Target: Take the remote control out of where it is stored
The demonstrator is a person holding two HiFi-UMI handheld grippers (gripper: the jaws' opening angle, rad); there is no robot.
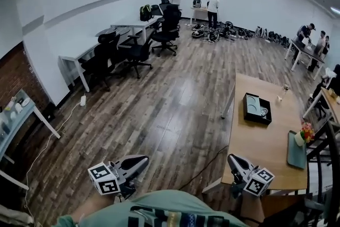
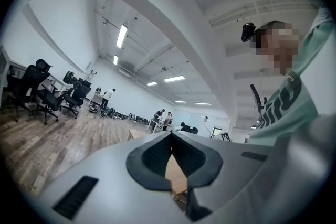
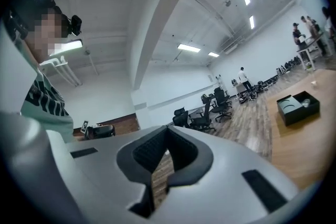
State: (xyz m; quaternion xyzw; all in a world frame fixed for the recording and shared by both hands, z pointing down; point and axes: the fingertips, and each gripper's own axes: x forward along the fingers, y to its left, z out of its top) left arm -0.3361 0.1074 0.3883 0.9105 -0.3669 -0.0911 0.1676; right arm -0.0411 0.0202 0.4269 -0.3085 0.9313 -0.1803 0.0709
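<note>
A black open box [image 1: 257, 108] sits on the wooden table [image 1: 255, 141] at the right, with pale grey things inside; I cannot make out a remote control among them. The same box [image 3: 298, 108] shows far off in the right gripper view. Both grippers are held low, close to the person's body and well short of the box. My left gripper [image 1: 141, 159] hangs over the floor, its jaws shut and empty [image 2: 171, 135]. My right gripper [image 1: 233, 159] is at the table's near edge, shut on nothing [image 3: 167, 130].
A green tray [image 1: 295, 152] with a small flower vase [image 1: 303, 134] lies at the table's right side, and a small bottle [image 1: 282, 93] stands near its far end. Office chairs [image 1: 133, 53] and desks line the left wall. People stand at the far end. A cable [image 1: 204, 167] runs along the floor.
</note>
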